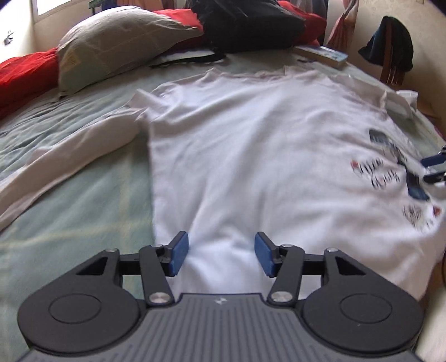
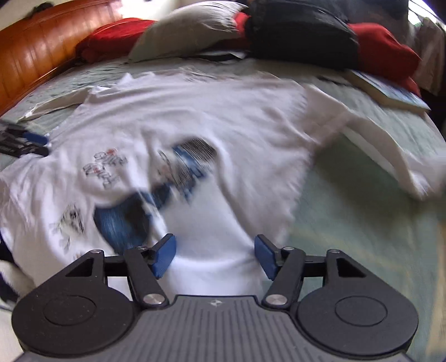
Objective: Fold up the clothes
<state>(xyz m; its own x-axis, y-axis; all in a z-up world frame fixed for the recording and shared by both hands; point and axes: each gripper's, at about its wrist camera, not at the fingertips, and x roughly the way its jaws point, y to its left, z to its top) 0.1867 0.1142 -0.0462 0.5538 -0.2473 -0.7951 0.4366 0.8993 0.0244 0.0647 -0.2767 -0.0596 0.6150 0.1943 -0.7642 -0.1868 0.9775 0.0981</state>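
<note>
While we hang over the near hem of the white long-sleeved shirt (image 1: 251, 156), both our tools stand with their blue pads apart and only cloth showing below the gap; neither pair presses on anything. Our left gripper (image 1: 220, 254) sits at six o'clock of its own view, above the plain part of the shirt, close to the shirt's straight side edge at about eight o'clock. Our right gripper (image 2: 214, 257) sits likewise at six o'clock of its view, over the hem just past the blurred blue and black print (image 2: 156, 192), which spreads toward nine and ten o'clock.

The shirt lies spread on the pale green bedspread (image 1: 69, 195), rumpled, with the print part folded or bunched; how it is folded we cannot tell through the blur. One sleeve (image 1: 64, 156) trails off toward nine o'clock in the left view; the other sleeve (image 2: 384, 150) runs toward two and three o'clock in the right view.

Further off, at eleven o'clock in the left view, rests a grey pillow (image 1: 117, 44) on a red cushion (image 1: 25, 72). At twelve o'clock lies a black bag (image 1: 251, 25), and near one o'clock a book (image 1: 323, 54) rests beside the shirt's far edge. At ten o'clock in the right view rises a wooden headboard (image 2: 41, 47).
</note>
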